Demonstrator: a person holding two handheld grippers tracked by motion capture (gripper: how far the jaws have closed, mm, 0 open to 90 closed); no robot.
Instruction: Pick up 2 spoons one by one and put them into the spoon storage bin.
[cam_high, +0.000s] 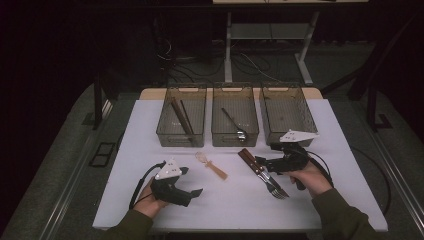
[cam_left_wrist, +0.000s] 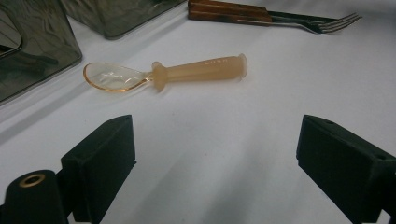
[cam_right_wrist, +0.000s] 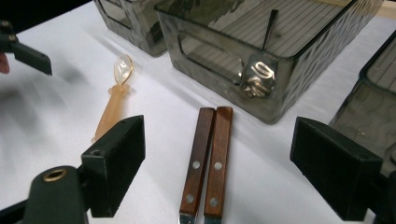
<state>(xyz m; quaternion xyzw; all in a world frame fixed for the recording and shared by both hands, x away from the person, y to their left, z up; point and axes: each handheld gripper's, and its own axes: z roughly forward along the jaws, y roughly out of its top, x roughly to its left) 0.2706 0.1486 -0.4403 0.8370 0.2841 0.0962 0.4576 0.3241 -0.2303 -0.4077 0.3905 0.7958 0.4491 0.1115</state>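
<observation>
White table (cam_high: 150, 130): both claws wide, empty.

I see a dim room, grey floor (cam_high: 60, 150), cables (cam_high: 250, 62) and a desk frame (cam_high: 229, 45) beyond the white tabletop (cam_high: 150, 150).

Left hand-held gripper (cam_high: 192, 194) – black angular body, grey three-cornered plate on top, black cable looping off rear. Right hand-held gripper (cam_high: 261, 162) – same black build, pale three-cornered plate, black cable curling behind. Jaws are chunky matte-black blocks; brass-coloured ring set in black arm beside left jaw in both gripper views. Person wears olive-green long sleeves (cam_high: 345, 217).
</observation>
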